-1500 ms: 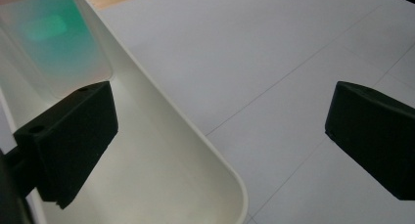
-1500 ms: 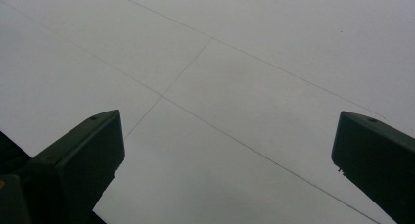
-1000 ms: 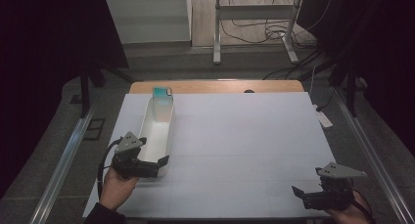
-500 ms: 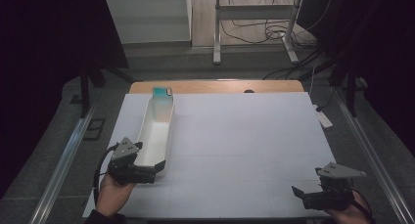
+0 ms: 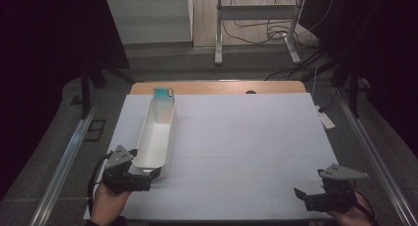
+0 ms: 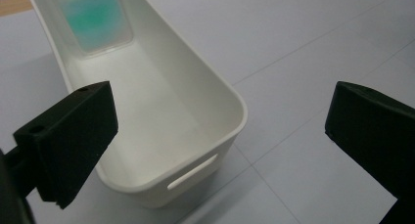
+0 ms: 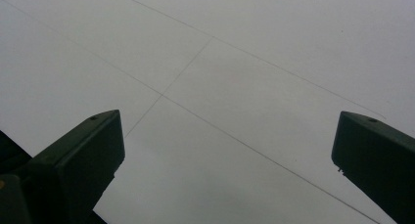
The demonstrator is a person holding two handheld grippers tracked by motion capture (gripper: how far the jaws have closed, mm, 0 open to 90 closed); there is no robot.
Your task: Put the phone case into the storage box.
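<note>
A: What has changed near the front edge?

B: The left gripper has drawn back toward the person and sits a little lower on the worktop than a second ago; its jaws stand wide apart and hold nothing. It is now just off the near end of the white tray, apart from it. The right gripper has kept its place by the front right corner, jaws likewise spread and empty.

A: And the count?

B: Two grippers, one long white tray, and one teal-topped packet standing at the tray's far end. In the left gripper view the tray lies between the jaws' line of sight, its slotted handle facing the camera, with the packet blurred at the back.

A: Where does the tray sit, and how much room is there?

B: It runs lengthwise along the left part of the worktop, its far end near the back edge. Everything to its right is bare white surface as far as the right edge; the right gripper view looks down on that surface, crossed by thin lines.
</note>
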